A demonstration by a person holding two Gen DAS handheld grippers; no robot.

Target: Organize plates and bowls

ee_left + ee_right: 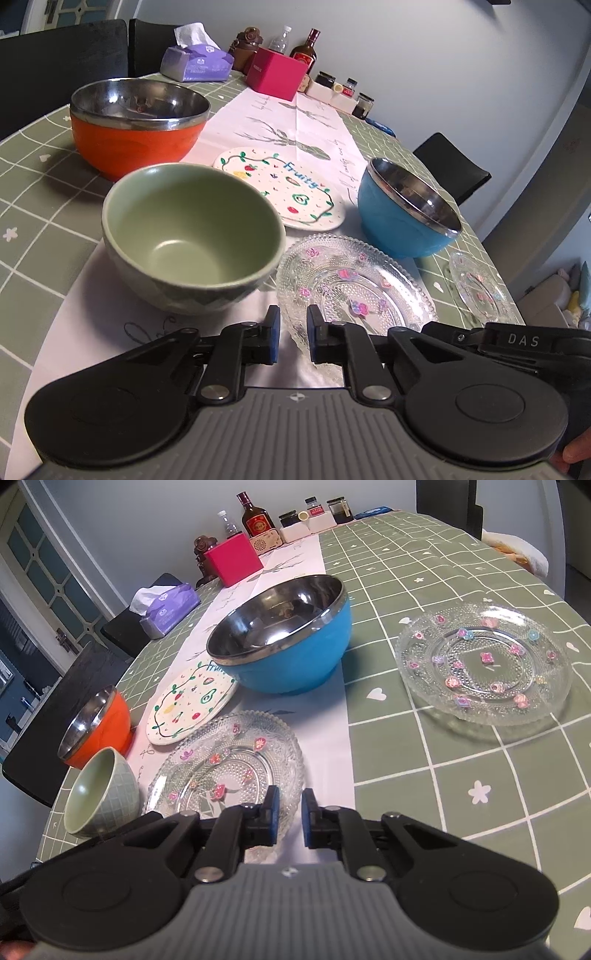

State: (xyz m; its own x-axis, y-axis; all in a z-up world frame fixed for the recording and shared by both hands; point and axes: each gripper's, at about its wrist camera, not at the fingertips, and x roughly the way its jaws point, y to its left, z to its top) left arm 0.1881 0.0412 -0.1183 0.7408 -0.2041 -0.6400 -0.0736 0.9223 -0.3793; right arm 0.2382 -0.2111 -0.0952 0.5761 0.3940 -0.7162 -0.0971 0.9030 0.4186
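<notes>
Left tongs point(293, 334) and right tongs point(287, 818) both stand narrow, gripping nothing, at the near rim of the clear beaded glass plate with flower decals point(343, 284). It lies flat on the white runner of the surface point(424, 576), beside the green ceramic bowl point(192, 229).

Left gripper point(291, 334): pitched down and forward, blue-padded fingers point(274, 332) drawn close, narrow gap between them. Nothing clearly clamped in that gap; whether the right-hand pad touches anything can't be told. Black linkage arms are folded inward over the grey ribbed body. A fingertip of the person's hand point(576, 452) shows at the body's lower right edge.

Right gripper point(287, 814): same downward pitch, pads point(274, 814) near together, slim gap, nothing pinched. Linkages folded in. It also appears in the left wrist view, just right of the left gripper's fingers, side by side and close.
</notes>
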